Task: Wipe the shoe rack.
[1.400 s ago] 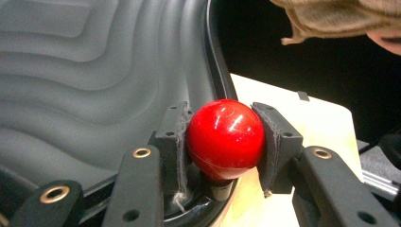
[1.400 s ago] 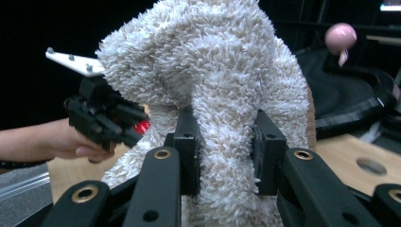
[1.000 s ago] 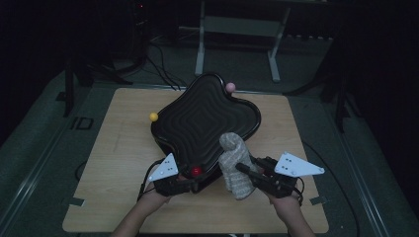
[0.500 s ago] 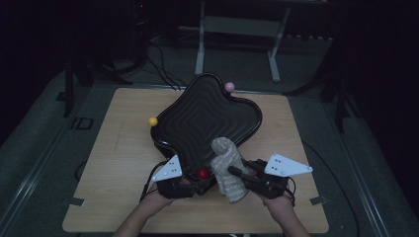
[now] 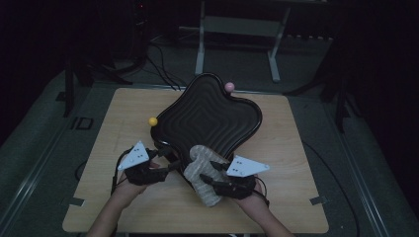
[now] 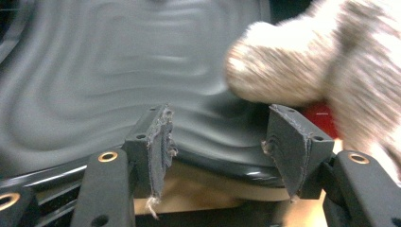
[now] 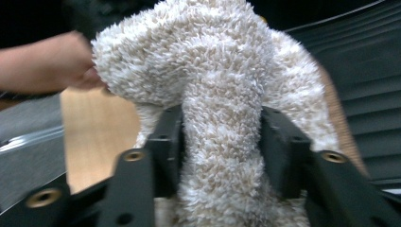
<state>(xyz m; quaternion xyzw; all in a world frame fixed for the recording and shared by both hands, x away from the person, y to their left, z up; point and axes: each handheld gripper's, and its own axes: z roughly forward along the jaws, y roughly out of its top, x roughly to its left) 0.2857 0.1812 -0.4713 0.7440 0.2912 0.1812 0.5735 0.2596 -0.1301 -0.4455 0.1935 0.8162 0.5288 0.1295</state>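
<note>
A fuzzy beige cloth [image 5: 196,159] lies at the front rim of the black wavy tray [image 5: 207,116]. My right gripper [image 5: 207,174] has its pads against the cloth [image 7: 213,56]; its jaws have just been opening and the cloth still fills the gap between them. My left gripper [image 5: 170,165] is open beside the cloth, its jaws having just been opening, with nothing between them. In the left gripper view the gripper [image 6: 220,127] faces the tray rim [image 6: 118,61], and a red thing [image 6: 319,118] peeks out under the cloth [image 6: 283,71].
A yellow ball [image 5: 153,121] rests on the wooden table [image 5: 291,163] by the tray's left edge. A pink ball [image 5: 229,87] sits at its back edge. A metal stand [image 5: 237,29] and cables are on the floor beyond the table.
Both hands have shifted left. The cloth has sunk from upright to lying at the tray's front, covering the red ball seen earlier. Both pairs of jaws stand wider.
</note>
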